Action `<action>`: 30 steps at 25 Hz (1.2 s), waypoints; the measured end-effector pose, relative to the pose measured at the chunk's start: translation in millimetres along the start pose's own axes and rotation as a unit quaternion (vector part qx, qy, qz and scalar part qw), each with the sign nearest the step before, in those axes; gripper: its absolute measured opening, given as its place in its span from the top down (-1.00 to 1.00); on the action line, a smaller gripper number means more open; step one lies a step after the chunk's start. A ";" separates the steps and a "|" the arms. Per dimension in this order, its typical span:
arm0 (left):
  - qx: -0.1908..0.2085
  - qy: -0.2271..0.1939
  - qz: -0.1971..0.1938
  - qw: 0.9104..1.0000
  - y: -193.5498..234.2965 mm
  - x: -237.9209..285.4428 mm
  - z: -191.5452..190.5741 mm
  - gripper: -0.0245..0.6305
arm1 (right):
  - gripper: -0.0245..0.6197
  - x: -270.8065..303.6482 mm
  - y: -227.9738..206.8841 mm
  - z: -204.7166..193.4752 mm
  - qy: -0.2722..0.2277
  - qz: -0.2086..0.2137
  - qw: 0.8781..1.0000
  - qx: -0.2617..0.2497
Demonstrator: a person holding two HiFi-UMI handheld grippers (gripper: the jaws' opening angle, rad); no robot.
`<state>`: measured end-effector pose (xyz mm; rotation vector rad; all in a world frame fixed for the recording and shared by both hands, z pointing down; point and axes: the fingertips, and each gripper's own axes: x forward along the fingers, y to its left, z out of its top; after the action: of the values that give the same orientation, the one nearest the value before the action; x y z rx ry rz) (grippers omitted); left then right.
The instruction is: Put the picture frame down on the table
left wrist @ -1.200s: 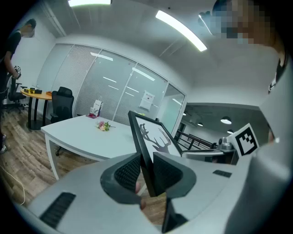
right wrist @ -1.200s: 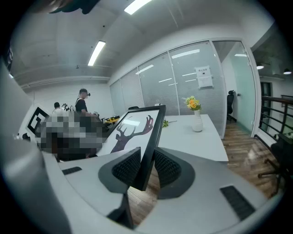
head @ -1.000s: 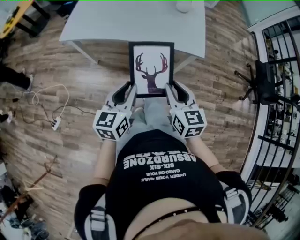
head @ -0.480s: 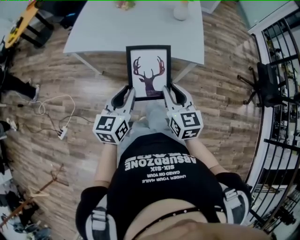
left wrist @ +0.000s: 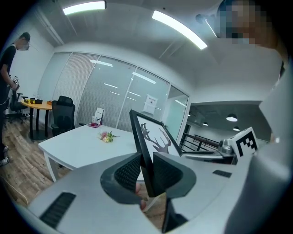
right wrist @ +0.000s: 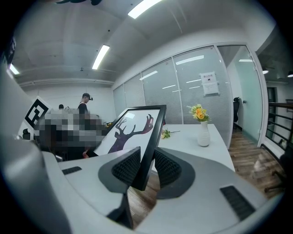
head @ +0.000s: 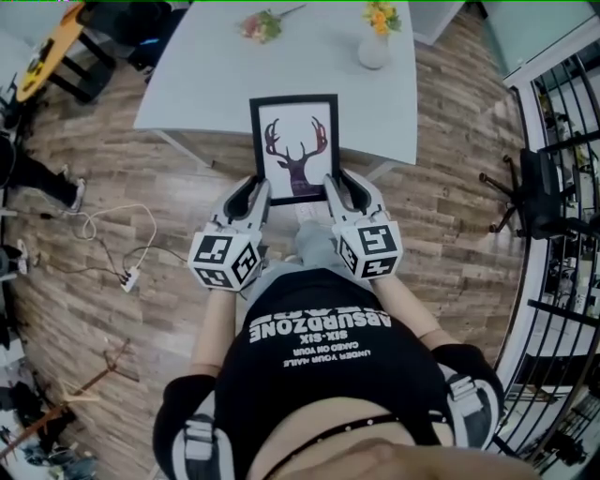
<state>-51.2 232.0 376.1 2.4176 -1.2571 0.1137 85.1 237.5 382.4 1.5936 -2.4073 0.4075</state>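
A black picture frame (head: 294,148) with a deer print is held in the air over the near edge of the white table (head: 216,66). My left gripper (head: 258,194) is shut on the frame's lower left edge, and my right gripper (head: 332,190) is shut on its lower right edge. In the left gripper view the frame (left wrist: 151,137) rises edge-on from between the ribbed pads (left wrist: 129,171). The right gripper view shows the frame (right wrist: 132,132) clamped at its bottom corner, the table (right wrist: 215,146) lying beyond it.
A white vase of yellow flowers (head: 375,37) stands at the table's far right, and a small pink bouquet (head: 261,24) lies at its far middle. Cables and a power strip (head: 128,277) lie on the wooden floor at left. A black railing (head: 562,187) runs along the right.
Both grippers have carried the frame forward, so its top now lies farther over the table. More of the table, with the vase and bouquet, has come into view.
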 end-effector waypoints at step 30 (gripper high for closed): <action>-0.047 0.004 0.079 0.996 82.4 140.4 33.3 0.63 | 0.58 164.5 -82.7 33.1 0.046 0.082 0.995 -0.025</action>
<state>-38.1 69.5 408.1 2.2354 -1.4167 0.1068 96.9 53.7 415.4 1.3327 -2.4663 0.4363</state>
